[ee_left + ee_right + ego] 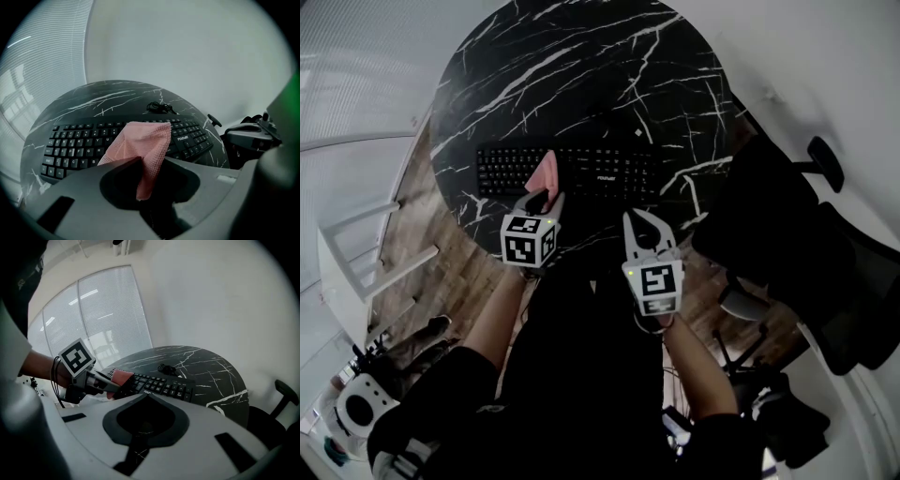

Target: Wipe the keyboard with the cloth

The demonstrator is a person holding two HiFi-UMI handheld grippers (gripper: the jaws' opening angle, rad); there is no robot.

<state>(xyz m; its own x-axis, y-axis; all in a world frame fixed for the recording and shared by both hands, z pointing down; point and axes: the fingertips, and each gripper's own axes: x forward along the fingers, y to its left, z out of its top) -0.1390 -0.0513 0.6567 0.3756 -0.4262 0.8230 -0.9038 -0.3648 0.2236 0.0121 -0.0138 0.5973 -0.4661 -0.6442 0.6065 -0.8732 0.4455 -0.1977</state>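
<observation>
Clearly, the left gripper [541,198] had its 2 jaws clamped on the pink cloth [146,140], which rose crumpled from between them and spread out in front of the keyboard [75,146]. From the head view, the cloth [547,173] lay over the near edge of the black keyboard [605,171], left of its middle; whether it actually touched the keys could not be told. The keyboard sat on the near part of a round black marble table [572,66], its long side running across the person's front. A small coil of black cable [159,108] lay on the table just behind it. The right gripper [637,218] hung just off the near edge of the table, to the right of the left one and apart from the keyboard. In its own view its jaws [146,397] met at the tips with nothing between them. That view also caught the left gripper's marker cube [76,358] and the cloth [120,377] at the keyboard's [164,386] near end. A black office chair [792,234] stood beside the table on the right.
</observation>
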